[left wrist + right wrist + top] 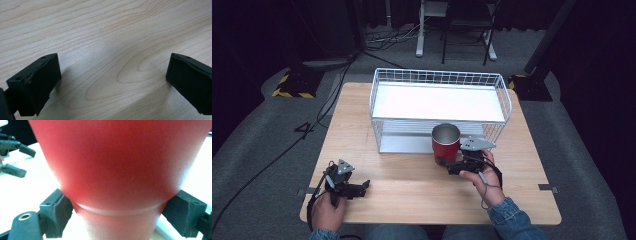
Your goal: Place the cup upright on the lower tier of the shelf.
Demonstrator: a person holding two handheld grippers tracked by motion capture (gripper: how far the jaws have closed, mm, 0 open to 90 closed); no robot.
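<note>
A red cup [446,145] with a steel inside stands upright on the wooden table [412,195], just in front of the wire basket. My right gripper [443,162] comes at it from the right, low at its base. In the right gripper view the cup [120,165] looms close and both pads [56,211] press against its narrow lower part, so the right gripper [117,212] is shut on it. My left gripper [363,186] rests at the table's front left, far from the cup. Its jaws stand wide apart over bare wood, and the left gripper [112,80] holds nothing.
A white wire basket [377,100] with a white floor stands at the back middle of the table, right behind the cup. The left gripper [15,147] appears far off in the right gripper view. Cables, stands and chair legs lie on the grey floor beyond.
</note>
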